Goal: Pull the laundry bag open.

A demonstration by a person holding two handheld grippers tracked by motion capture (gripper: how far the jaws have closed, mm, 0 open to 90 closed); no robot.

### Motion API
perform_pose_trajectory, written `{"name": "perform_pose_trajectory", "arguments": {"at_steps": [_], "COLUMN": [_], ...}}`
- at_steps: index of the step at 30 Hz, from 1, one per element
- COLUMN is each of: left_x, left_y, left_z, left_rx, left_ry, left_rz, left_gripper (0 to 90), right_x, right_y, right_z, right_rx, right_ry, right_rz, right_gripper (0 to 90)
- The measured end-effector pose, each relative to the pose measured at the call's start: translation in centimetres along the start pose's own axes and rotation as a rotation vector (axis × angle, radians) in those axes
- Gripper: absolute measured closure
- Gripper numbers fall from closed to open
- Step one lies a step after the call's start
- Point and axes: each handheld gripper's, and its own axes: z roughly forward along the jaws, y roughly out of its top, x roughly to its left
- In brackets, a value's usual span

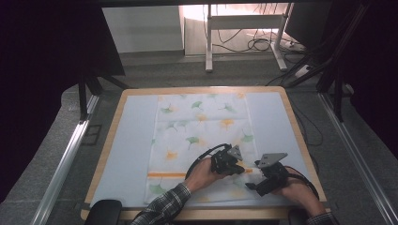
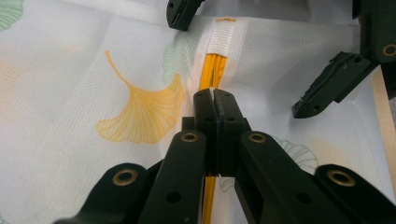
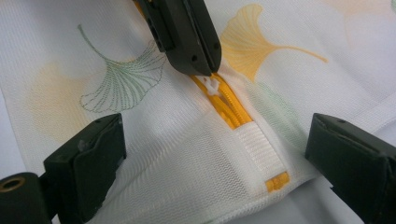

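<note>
A white mesh bag [image 1: 197, 136] printed with ginkgo leaves lies flat on the table, its orange zipper [image 1: 166, 175] running across its near end. My left gripper [image 2: 214, 93] is shut on the small white zipper pull [image 3: 213, 85], close to the zipper's right end. The zipper teeth [image 3: 229, 105] gape slightly between the pull and the white fabric tab [image 3: 259, 149] that covers the zipper's end. My right gripper [image 3: 219, 163] stands open low over the bag, one jaw on either side of that tab, with nothing pressed between its pads. In the high view the two grippers [image 1: 241, 171] [image 1: 253, 177] meet at the bag's near right corner.
A pale blue mat [image 1: 131, 140] covers the wooden table [image 1: 295, 126] under the bag. A dark monitor [image 1: 61, 47] stands off the table at the far left, and a desk frame [image 1: 209, 42] with cables stands on the floor beyond.
</note>
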Motion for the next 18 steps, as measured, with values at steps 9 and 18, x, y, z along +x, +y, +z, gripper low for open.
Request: {"name": "perform_pose_trajectory", "arguments": {"at_steps": [9,18], "left_x": [-0.1,-0.1], "left_y": [-0.4,-0.9], "left_z": [-0.5,-1.2], "left_rx": [-0.007,-0.004], "left_ry": [0.0,0.001], "left_rz": [-0.014,-0.023], "left_gripper": [90.0,90.0], "right_x": [0.0,0.0], "right_y": [0.0,0.0], "right_z": [0.0,0.0], "right_rx": [-0.002,-0.003], "right_ry": [0.001,0.0], "right_rz": [0.001,0.003], "right_gripper": [5.1,5.1]}}
